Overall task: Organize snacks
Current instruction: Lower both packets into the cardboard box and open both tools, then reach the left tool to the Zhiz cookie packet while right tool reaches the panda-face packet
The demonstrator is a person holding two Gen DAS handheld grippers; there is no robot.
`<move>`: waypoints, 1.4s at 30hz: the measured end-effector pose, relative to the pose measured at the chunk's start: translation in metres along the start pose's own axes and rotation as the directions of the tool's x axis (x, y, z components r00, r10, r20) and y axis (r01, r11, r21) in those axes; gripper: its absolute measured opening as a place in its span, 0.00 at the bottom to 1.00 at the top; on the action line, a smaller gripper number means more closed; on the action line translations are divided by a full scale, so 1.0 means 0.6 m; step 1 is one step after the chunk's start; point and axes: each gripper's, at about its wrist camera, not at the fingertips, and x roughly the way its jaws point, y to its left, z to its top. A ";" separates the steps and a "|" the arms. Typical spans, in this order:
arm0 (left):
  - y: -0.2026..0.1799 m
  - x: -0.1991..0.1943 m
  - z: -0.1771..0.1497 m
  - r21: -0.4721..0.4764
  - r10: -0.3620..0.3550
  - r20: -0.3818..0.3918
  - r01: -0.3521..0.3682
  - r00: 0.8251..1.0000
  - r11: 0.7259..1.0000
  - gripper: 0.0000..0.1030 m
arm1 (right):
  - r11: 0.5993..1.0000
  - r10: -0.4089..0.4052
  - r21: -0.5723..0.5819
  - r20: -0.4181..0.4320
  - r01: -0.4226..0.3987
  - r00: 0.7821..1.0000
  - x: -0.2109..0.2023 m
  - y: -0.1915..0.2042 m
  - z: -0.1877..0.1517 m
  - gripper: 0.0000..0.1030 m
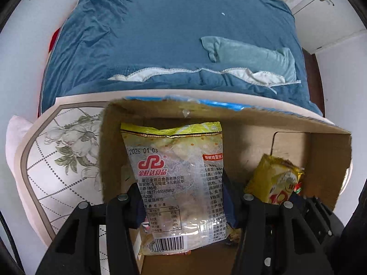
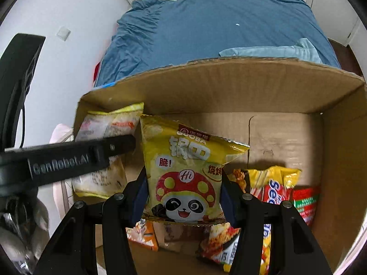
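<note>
My left gripper (image 1: pixel 181 197) is shut on a clear snack bag with a yellow-green top seal and red logo (image 1: pixel 176 174), held over the left part of an open cardboard box (image 1: pixel 330 160). My right gripper (image 2: pixel 183 192) is shut on a yellow panda-and-mushroom snack bag (image 2: pixel 185 171), hanging inside the same cardboard box (image 2: pixel 229 87). That yellow bag (image 1: pixel 275 181) shows at the right of the left wrist view. The left gripper's black arm (image 2: pixel 68 158) and its clear bag (image 2: pixel 101 178) cross the left of the right wrist view.
Several snack packs lie on the box floor: a yellow and red one (image 2: pixel 273 185), a red and green one (image 2: pixel 306 201), orange ones (image 2: pixel 142 233). The box stands on a floral-topped table (image 1: pixel 57 160) beside a bed with blue bedding (image 1: pixel 172 34) and a light blue pillow (image 1: pixel 252 55).
</note>
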 end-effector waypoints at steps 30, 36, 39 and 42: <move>-0.003 -0.123 -0.131 0.054 0.066 0.219 -0.080 0.973 0.995 0.95 | 0.978 -0.200 -0.055 0.052 0.203 0.978 -0.098 0.016 -0.084 0.97; -0.010 -0.158 -0.201 0.056 0.073 0.287 -0.093 0.955 0.994 0.95 | 0.973 -0.220 -0.052 0.112 0.227 0.969 -0.146 0.017 -0.146 0.97; -0.013 -0.173 -0.235 0.053 0.073 0.313 -0.094 0.947 0.994 0.95 | 0.975 -0.212 -0.042 0.131 0.219 0.968 -0.171 0.018 -0.177 0.97; -0.018 -0.188 -0.272 0.054 0.079 0.339 -0.103 0.937 0.993 0.95 | 0.974 -0.213 -0.039 0.153 0.222 0.965 -0.198 0.021 -0.210 0.97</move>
